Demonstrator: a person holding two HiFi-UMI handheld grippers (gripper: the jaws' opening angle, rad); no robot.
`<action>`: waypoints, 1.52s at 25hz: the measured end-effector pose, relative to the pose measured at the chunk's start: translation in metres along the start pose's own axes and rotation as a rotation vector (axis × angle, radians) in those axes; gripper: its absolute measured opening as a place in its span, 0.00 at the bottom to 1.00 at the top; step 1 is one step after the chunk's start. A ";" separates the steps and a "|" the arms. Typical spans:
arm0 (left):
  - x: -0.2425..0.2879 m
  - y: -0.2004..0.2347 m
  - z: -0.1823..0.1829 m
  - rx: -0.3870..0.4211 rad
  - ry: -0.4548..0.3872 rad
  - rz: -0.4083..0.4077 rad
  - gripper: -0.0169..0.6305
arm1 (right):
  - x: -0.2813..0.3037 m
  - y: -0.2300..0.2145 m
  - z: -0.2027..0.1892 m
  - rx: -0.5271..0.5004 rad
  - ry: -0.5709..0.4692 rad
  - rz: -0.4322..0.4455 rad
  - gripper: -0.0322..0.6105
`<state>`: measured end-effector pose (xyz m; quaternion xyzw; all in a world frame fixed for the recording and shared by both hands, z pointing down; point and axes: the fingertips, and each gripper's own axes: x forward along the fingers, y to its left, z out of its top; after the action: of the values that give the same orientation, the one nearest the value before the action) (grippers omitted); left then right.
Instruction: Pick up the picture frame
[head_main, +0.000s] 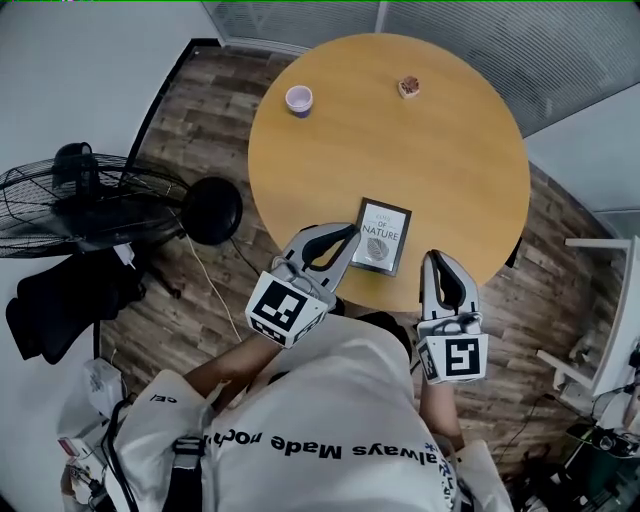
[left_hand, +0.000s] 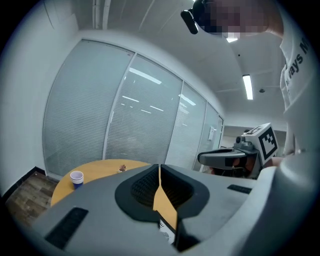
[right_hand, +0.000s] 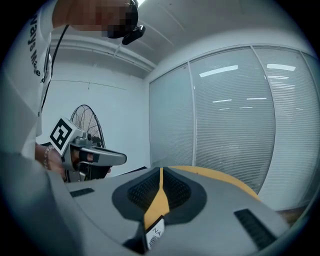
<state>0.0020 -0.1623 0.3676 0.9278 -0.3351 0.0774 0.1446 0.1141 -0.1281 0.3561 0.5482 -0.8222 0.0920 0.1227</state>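
Jaws of the right hand-held gripper together, picture frame corner probably beneath, yellow table beyond

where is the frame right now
Head view: the frame lies flat by the table's near edge, just right of the left tongs and left of the right tongs.

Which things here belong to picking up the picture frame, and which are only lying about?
For the job:
- picture frame, flat near the near edge of the table
- left hand-held gripper and right hand-held gripper, both shut, near the frame

Lying about:
- cup on the far side of the table
- small brown object on the far side of the table
- fan on the floor
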 end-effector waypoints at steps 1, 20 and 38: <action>0.003 0.003 -0.006 -0.004 0.011 -0.008 0.08 | 0.003 -0.001 -0.006 0.002 0.009 0.001 0.11; 0.046 0.024 -0.142 -0.127 0.229 -0.057 0.15 | 0.038 -0.015 -0.145 0.025 0.250 0.000 0.12; 0.078 0.038 -0.278 -0.232 0.470 -0.022 0.18 | 0.063 -0.023 -0.276 0.113 0.478 0.011 0.18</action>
<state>0.0237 -0.1478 0.6576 0.8652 -0.2889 0.2501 0.3246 0.1402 -0.1137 0.6389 0.5123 -0.7664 0.2656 0.2822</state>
